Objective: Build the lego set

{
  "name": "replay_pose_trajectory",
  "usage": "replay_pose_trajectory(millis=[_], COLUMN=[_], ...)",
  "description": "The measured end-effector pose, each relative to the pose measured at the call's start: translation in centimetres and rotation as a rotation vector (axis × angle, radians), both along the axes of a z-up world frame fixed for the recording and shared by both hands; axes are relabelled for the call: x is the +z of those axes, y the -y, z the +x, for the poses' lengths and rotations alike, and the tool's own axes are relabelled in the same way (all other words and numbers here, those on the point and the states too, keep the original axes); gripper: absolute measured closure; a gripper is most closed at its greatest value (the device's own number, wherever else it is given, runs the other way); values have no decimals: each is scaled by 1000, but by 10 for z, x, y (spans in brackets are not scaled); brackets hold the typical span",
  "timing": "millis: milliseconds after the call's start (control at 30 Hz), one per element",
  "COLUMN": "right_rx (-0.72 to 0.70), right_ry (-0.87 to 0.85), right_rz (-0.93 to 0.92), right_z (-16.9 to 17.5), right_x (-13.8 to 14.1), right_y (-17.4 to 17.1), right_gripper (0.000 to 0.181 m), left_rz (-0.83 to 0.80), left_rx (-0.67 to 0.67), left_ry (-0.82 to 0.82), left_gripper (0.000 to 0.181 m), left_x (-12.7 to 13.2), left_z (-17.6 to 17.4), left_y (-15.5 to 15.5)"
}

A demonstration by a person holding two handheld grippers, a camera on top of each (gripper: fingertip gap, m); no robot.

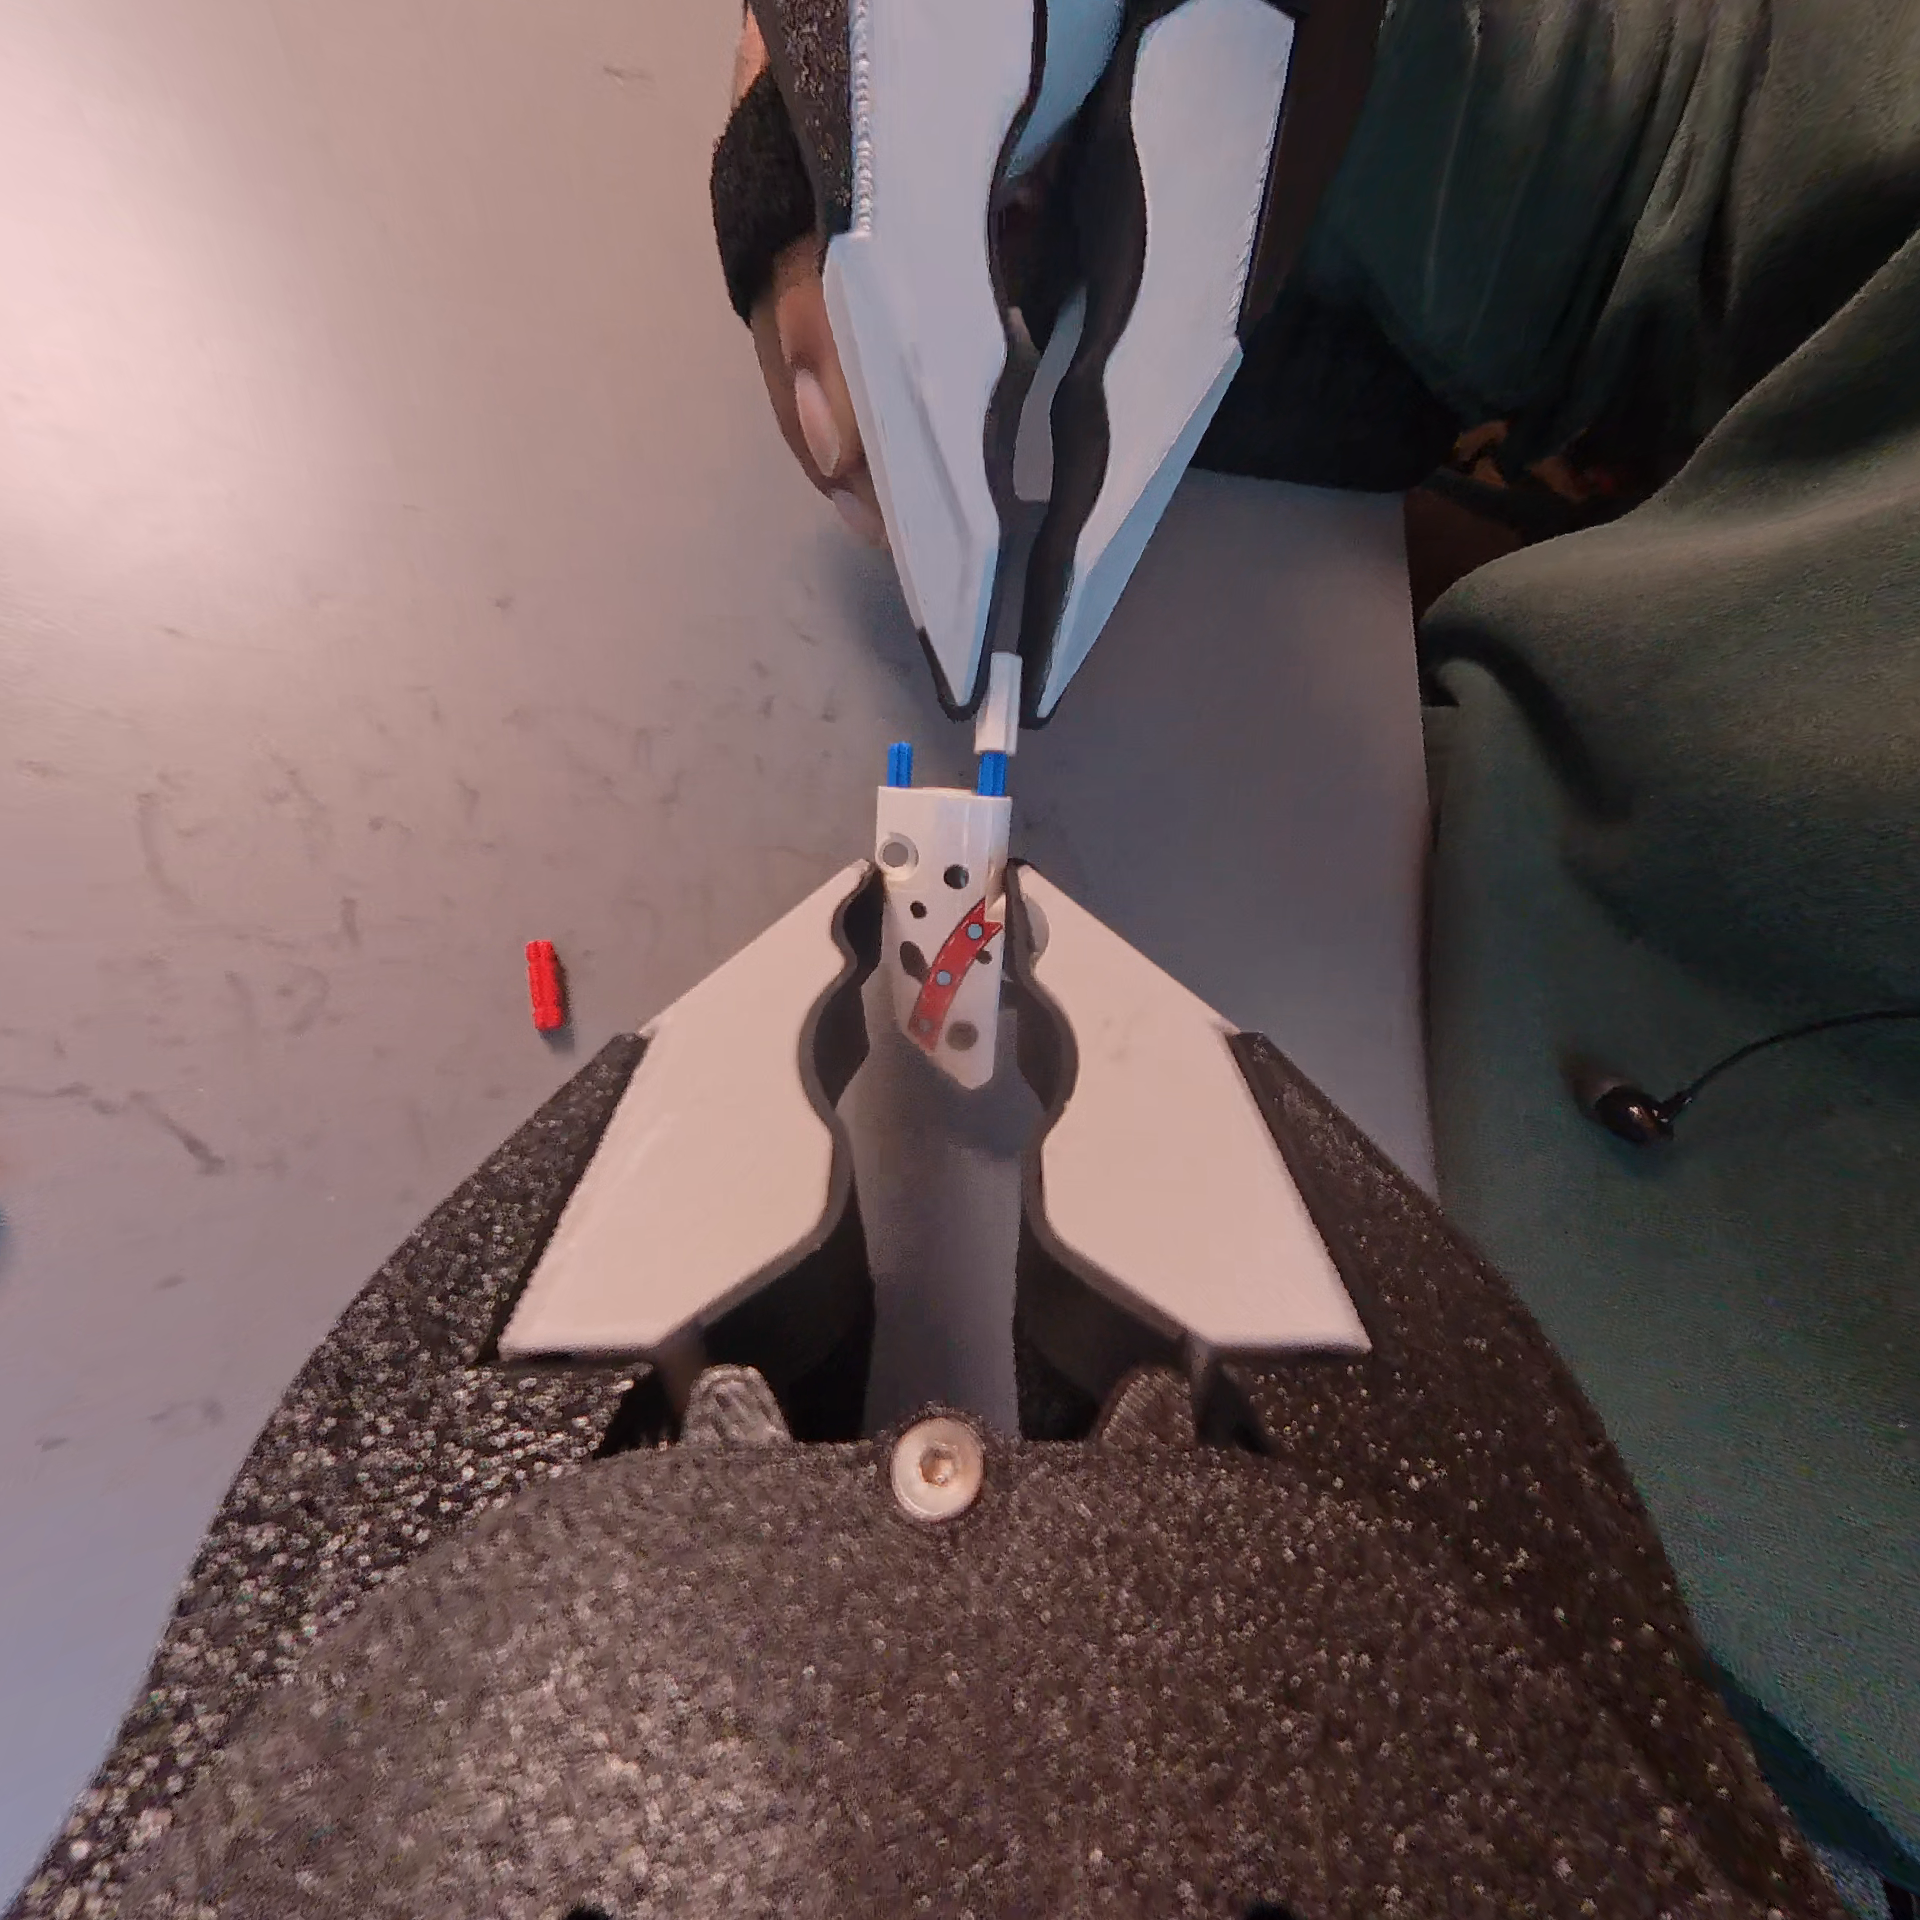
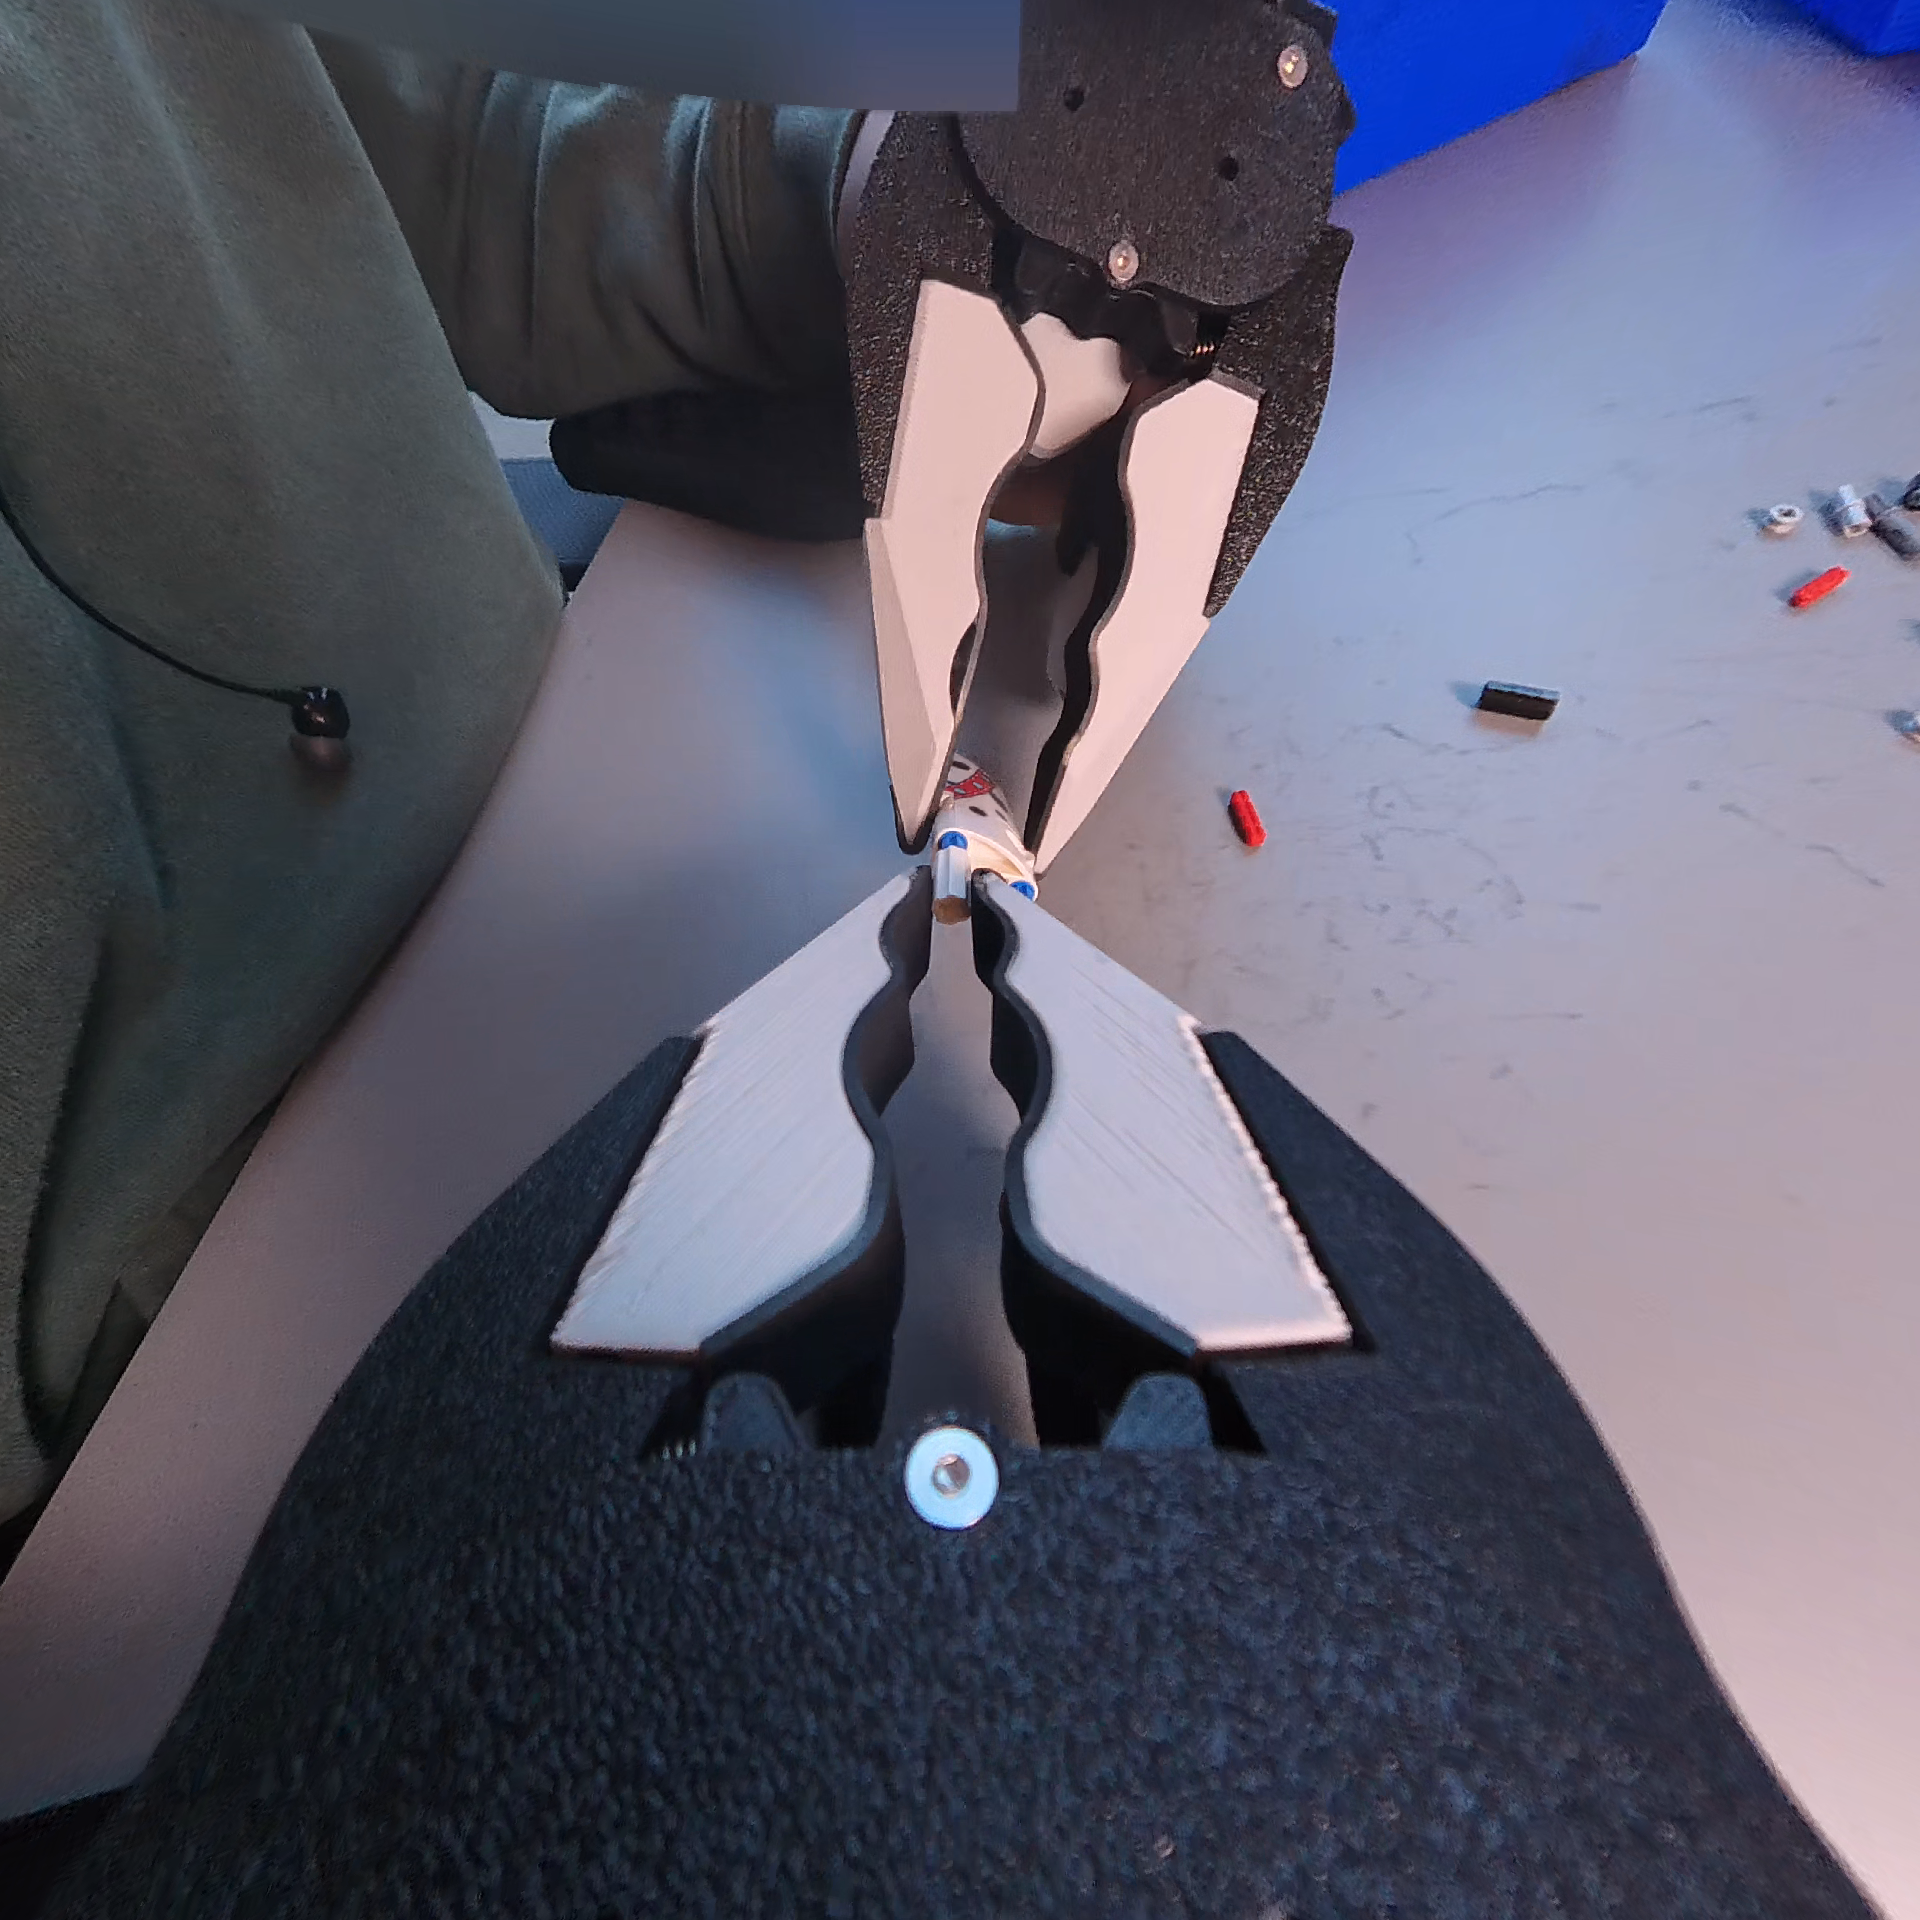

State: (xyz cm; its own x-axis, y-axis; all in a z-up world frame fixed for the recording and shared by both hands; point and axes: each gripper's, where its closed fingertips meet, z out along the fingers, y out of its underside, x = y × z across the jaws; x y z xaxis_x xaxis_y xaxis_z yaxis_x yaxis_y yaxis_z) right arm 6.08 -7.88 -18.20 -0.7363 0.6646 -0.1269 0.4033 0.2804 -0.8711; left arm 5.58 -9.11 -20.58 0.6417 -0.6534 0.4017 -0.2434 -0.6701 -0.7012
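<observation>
White panel piece [image 1: 940, 935] with 2 blue pins [image 1: 992, 774] is pinched in the left claw [image 1: 940, 883]; the right claw [image 1: 1000, 717] presses a white sleeve [image 1: 1000, 707] onto 1 pin.

From the right wrist, the sleeve [image 2: 951, 871] sits at the tips above the worktop [image 2: 1455, 987]; next comes a straight push.

Held above the grey table [image 1: 312, 520]: a white perforated lego panel with a red curved stripe [image 1: 940, 935], between the left gripper's fingertips [image 1: 940, 883]. Directly ahead, tip to tip: the right gripper [image 1: 995, 707], with a small white tubular piece [image 1: 995, 712] on the right-hand blue pin [image 1: 992, 774]. Left of it, a second blue pin [image 1: 899, 764]. Farther left, on the table, a small red connector [image 1: 544, 984].
</observation>
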Motion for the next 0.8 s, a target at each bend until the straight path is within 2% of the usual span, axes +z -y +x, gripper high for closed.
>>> replay_pose_trajectory(millis=[467,800], right_rx=[10,0], right_ry=[67,53], right_rz=[106,174], right_z=[4,3], right_x=[-20,-25], right_y=[-2,-3], right_gripper=[175,176], left_rz=[12,-7], left_rx=[-1,27], left_ry=[-156,-139], left_gripper=[159,160], left_x=[-15,-15], left_z=[-1,-1], left_y=[-2,-3])
